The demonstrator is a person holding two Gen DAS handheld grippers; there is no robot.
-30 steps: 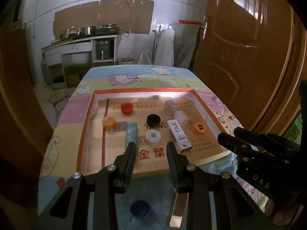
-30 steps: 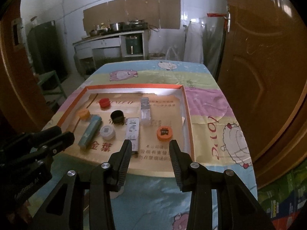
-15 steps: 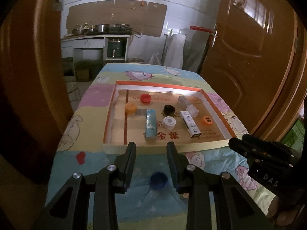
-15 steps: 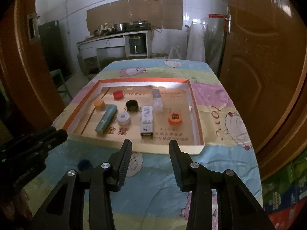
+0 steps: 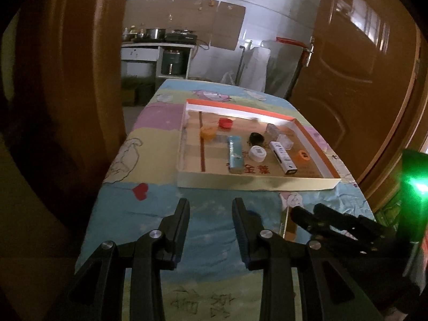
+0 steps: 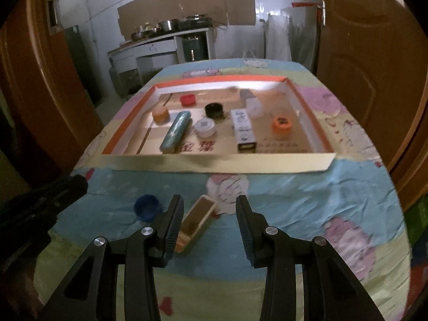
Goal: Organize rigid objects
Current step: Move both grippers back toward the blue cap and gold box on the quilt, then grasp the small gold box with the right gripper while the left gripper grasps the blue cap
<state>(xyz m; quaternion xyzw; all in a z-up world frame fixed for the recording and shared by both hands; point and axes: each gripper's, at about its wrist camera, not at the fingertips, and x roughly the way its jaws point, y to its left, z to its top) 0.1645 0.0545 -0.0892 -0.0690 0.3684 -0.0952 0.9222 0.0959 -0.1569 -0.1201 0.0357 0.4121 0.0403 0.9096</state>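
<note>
A shallow cardboard tray with an orange rim [image 6: 219, 163] [image 5: 256, 183] lies on the patterned cloth. In it are a teal tube [image 6: 176, 131] [image 5: 235, 155], a white box [image 6: 243, 129] [image 5: 283, 157], and red [image 6: 187, 99], black [image 6: 214, 110], white [image 6: 204, 128] and orange caps [image 6: 281, 124]. On the cloth in front of the tray lie a blue cap [image 6: 146, 206] and a small open tan box [image 6: 198, 219]. My right gripper [image 6: 209, 211] hangs open over the tan box, which sits by its left finger, not gripped. My left gripper [image 5: 210, 208] is open with nothing between its fingers.
A brown door [image 6: 374, 67] stands close on the right and another brown panel [image 5: 67, 80] on the left. Past the table's far end are a kitchen counter with pots [image 6: 165, 34] and white tiled walls. The table's near edge is close below both grippers.
Both grippers have drawn back from the tray toward the near end of the table. The blue cap and tan box now show in front of the right gripper. The jaws kept their width.
</note>
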